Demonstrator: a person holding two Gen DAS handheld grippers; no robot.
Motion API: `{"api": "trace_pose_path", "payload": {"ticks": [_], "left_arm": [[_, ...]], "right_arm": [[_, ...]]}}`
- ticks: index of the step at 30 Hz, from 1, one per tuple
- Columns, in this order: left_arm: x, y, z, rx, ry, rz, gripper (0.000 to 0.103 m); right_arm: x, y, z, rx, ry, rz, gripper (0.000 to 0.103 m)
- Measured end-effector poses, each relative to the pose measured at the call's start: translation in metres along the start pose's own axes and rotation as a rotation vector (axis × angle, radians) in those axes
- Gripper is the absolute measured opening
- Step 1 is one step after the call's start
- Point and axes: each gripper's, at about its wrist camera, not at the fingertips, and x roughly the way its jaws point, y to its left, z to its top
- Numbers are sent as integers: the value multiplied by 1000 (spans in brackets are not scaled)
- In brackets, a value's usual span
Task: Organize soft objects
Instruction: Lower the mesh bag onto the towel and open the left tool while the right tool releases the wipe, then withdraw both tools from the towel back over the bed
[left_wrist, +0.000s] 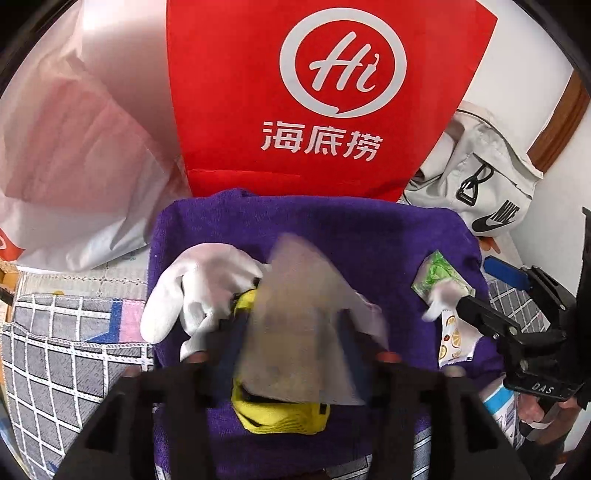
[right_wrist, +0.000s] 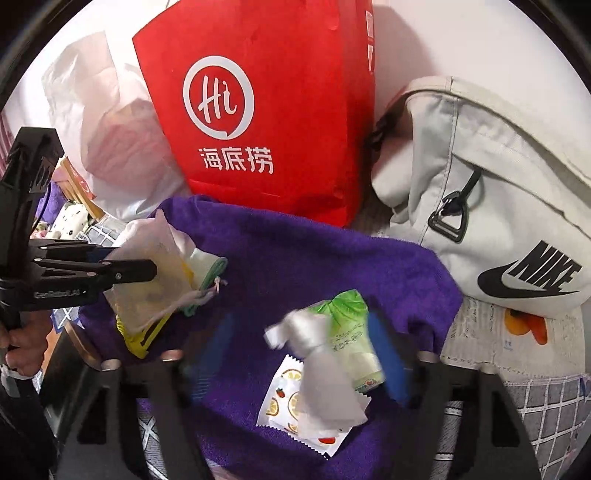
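A purple towel (left_wrist: 354, 229) (right_wrist: 314, 251) lies spread in front of me. My left gripper (left_wrist: 291, 325) is shut on a pale tissue sheet (left_wrist: 295, 332) over a yellow pouch (left_wrist: 280, 417), with a white glove (left_wrist: 192, 288) beside it. In the right wrist view the left gripper (right_wrist: 147, 271) holds the same tissue (right_wrist: 155, 273). My right gripper (right_wrist: 306, 369) is shut on a white tissue (right_wrist: 325, 384) above a green packet (right_wrist: 351, 332) and a fruit-print sachet (right_wrist: 284, 398). It shows in the left wrist view (left_wrist: 461, 301) too.
A red paper bag (left_wrist: 325, 92) (right_wrist: 266, 110) stands behind the towel. A white plastic bag (left_wrist: 74, 147) (right_wrist: 110, 122) is at left, a beige Nike bag (left_wrist: 487, 184) (right_wrist: 498, 203) at right. A grey checked cloth (left_wrist: 66, 350) lies underneath.
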Motion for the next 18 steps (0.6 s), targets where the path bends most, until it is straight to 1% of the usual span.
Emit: {"api": "trace_pose_path", "payload": {"ticks": [3,8,11,14,18], "left_arm": [[-6,0,-1,16,-20,16,60],[-15,3,0,1,-27,24,61],[-30,6,-2,-3,-58,33,61],[-52,9,-7,-13,-102,26,61],[-77,13,-18,-24,-130,6,61]], "right_arm": [[-1,0,0,-3,3,-12,82],[-13,2,0,-2,-13,-28,82],[-28,6,-1,-17,-49,-52,82],[-45,12,-4,-16,-76,-60,82],[-70,20,-14,8,-98,-61,82]]}}
